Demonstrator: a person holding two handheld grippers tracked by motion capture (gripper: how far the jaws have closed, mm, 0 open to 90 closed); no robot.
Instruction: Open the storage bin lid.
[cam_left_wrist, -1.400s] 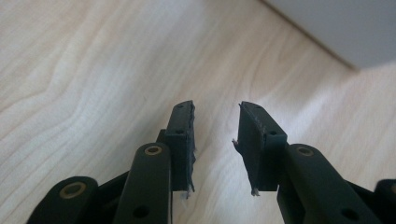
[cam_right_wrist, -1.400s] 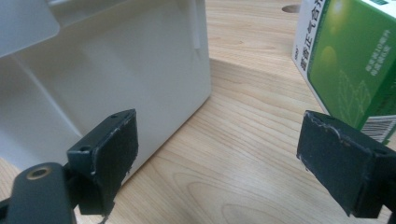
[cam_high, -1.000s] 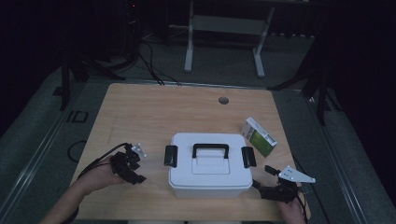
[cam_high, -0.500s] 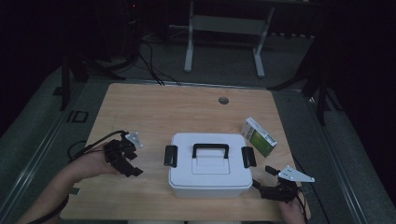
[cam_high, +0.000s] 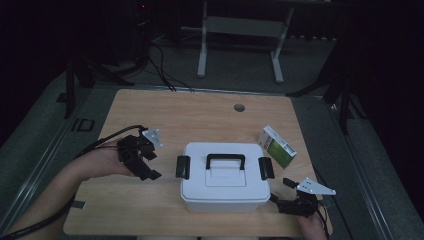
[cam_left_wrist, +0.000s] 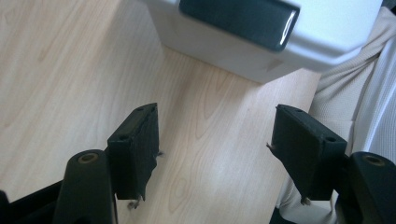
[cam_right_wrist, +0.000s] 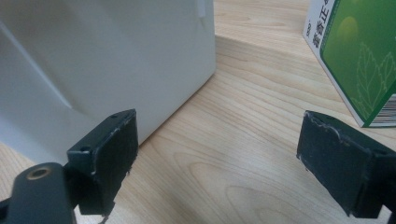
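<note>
Near the front edge of the wooden table (cam_high: 210, 112), about in the middle, stands a white storage box (cam_high: 223, 180) with its lid on; a black carry handle (cam_high: 225, 159) lies on top of the lid, and a black latch sits at each short end, the left latch (cam_high: 182, 166) and the right latch (cam_high: 266, 168). Just to the left of the box, the left gripper (cam_high: 149, 169) is held above the table, apart from the box, with its jaws spread wide and nothing between them; in the left gripper view the jaws frame bare wood, with the left latch above them. At the front right corner of the box is the right gripper (cam_high: 274, 198), low to the table and very near the box wall; its jaws are also spread apart and empty. Beyond it, to the right of the box, a green and white carton (cam_high: 276, 145) rests on the table. A small round hole (cam_high: 239, 107) is seen near the far edge.
</note>
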